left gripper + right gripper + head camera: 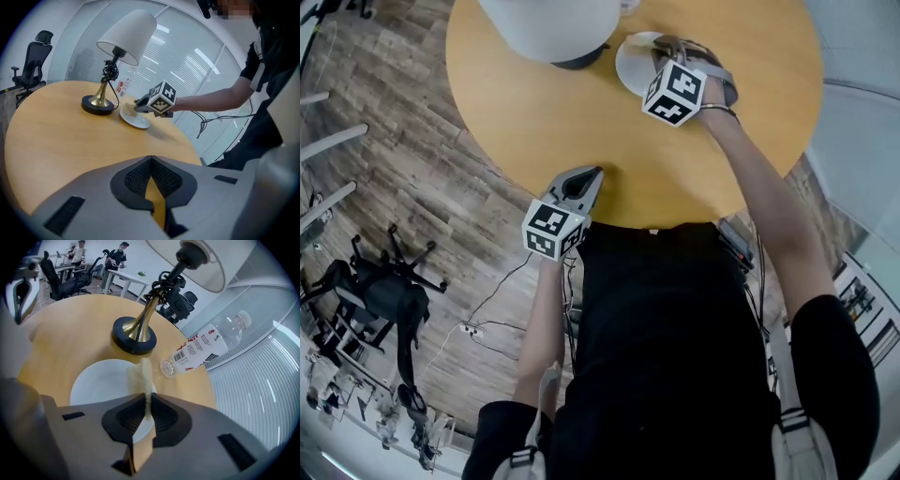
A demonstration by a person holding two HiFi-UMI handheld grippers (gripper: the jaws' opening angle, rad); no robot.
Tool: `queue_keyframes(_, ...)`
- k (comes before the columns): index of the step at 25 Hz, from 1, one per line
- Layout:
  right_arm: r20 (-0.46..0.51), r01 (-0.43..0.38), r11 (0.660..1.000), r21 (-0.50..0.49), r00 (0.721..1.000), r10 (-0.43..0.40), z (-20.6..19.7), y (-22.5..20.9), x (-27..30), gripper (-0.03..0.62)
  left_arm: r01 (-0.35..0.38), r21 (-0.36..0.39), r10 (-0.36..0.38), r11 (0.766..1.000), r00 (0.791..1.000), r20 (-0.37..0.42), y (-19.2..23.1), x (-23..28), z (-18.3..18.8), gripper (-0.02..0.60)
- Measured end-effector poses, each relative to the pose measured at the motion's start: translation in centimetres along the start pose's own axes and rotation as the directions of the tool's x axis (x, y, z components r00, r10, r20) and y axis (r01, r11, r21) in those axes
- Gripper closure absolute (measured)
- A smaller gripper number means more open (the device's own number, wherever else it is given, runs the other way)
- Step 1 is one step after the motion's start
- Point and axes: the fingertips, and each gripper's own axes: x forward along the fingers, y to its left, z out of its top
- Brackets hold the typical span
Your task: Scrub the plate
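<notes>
A white plate [96,383] lies on the round wooden table [544,112], just in front of the lamp base [135,341]. My right gripper [147,401] is shut on a thin beige scrub sponge [144,373], whose free end sticks out over the plate's right part. In the head view the right gripper [661,52] covers part of the plate [630,66]. My left gripper [592,175] hovers at the table's near edge, well apart from the plate, its jaws shut with nothing between them. In the left gripper view, beyond its own jaw tips [151,160], the plate [136,121] lies far across the table.
A brass lamp with a white shade [127,35] stands by the plate. A clear water bottle [208,345] lies on its side to the plate's right. Office chairs [33,58], desks and people are in the background. A drone [380,286] sits on the floor.
</notes>
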Motion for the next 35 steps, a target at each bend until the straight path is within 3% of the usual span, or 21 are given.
queue_keyframes(4,0.033,-0.008,1.0,-0.011,0.999,0.008,0.1,1.6,-1.4,0.565,-0.017,0.011,0.018,1.0,0.998,-0.052,0.4,-0.2,-2.9,0.571)
queue_keyframes(10,0.121,-0.121,0.992,-0.015,0.985,0.122,-0.7,4.6,-5.4,0.565,-0.079,-0.043,0.078,0.996,0.996,-0.032,-1.1,-0.5,-3.6,0.571)
queue_keyframes(15,0.255,-0.261,0.962,0.081,0.939,0.233,-2.6,5.4,-11.1,0.565,-0.074,-0.068,0.075,0.995,0.997,0.015,-5.3,0.9,-2.0,0.571)
queue_keyframes(19,0.316,-0.419,0.895,0.154,0.879,0.357,-7.2,7.1,-16.1,0.565,-0.054,-0.038,0.055,0.998,0.998,0.033,-9.8,3.2,-0.4,0.571)
queue_keyframes(24,0.372,-0.528,0.819,0.226,0.823,0.429,-14.7,9.7,-21.7,0.565,-0.01,0.015,0.009,1.0,0.999,0.05,-16.4,6.9,1.4,0.571)
queue_keyframes(28,0.468,-0.578,0.754,0.312,0.784,0.408,-19.7,10.0,-24.9,0.565,0.022,0.055,-0.027,0.998,0.996,0.08,-21.3,9.9,3.7,0.571)
queue_keyframes(35,0.657,-0.692,0.566,0.449,0.685,0.316,-24.3,9.2,-31.4,0.565,0.076,0.145,-0.102,0.987,0.979,0.179,-29.0,11.8,7.1,0.571)
